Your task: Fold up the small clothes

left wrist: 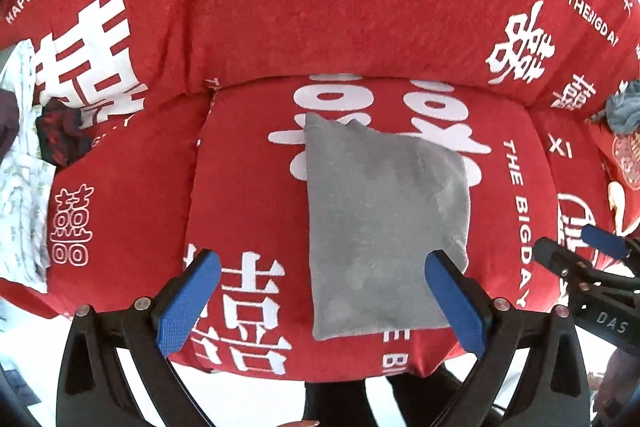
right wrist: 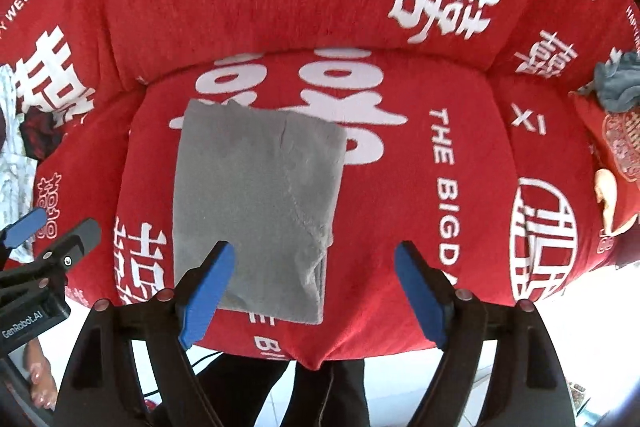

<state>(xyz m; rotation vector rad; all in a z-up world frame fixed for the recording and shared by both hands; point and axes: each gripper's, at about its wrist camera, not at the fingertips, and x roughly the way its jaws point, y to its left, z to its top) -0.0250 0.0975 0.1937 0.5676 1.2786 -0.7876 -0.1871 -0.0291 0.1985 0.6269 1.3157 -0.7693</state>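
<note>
From the left wrist camera, a gray folded cloth point(left wrist: 384, 227) lies flat on the middle seat cushion point(left wrist: 248, 211) of a sofa. The sofa wears a red cover with big white letters and signs. The cloth is a neat block that reaches close to the front edge of the cushion. The left gripper point(left wrist: 324, 295) hangs over that front edge with its blue pads spread wide and nothing between them. The right pad point(left wrist: 456, 303) sits in front of the cloth's right front corner — whether it touches cannot be told. The right gripper point(left wrist: 576, 251) pokes in at the right edge of the view, beside the cushion's right side. A white patterned garment point(left wrist: 22, 179) and a dark red one point(left wrist: 60, 135) lie at the sofa's left end, and a gray bundle point(left wrist: 624, 107) sits at its right end.

From the right wrist camera, the same gray folded cloth point(right wrist: 256, 211) lies on the left half of the seat cushion point(right wrist: 400, 211), with layered edges showing along its right side. The right gripper point(right wrist: 316, 291) is spread wide and holds nothing — its left pad point(right wrist: 208, 295) is in front of the cloth's front edge. The left gripper point(right wrist: 48, 231) shows at the left edge, also loose. The gray bundle point(right wrist: 618, 81) is at the far right end.
</note>
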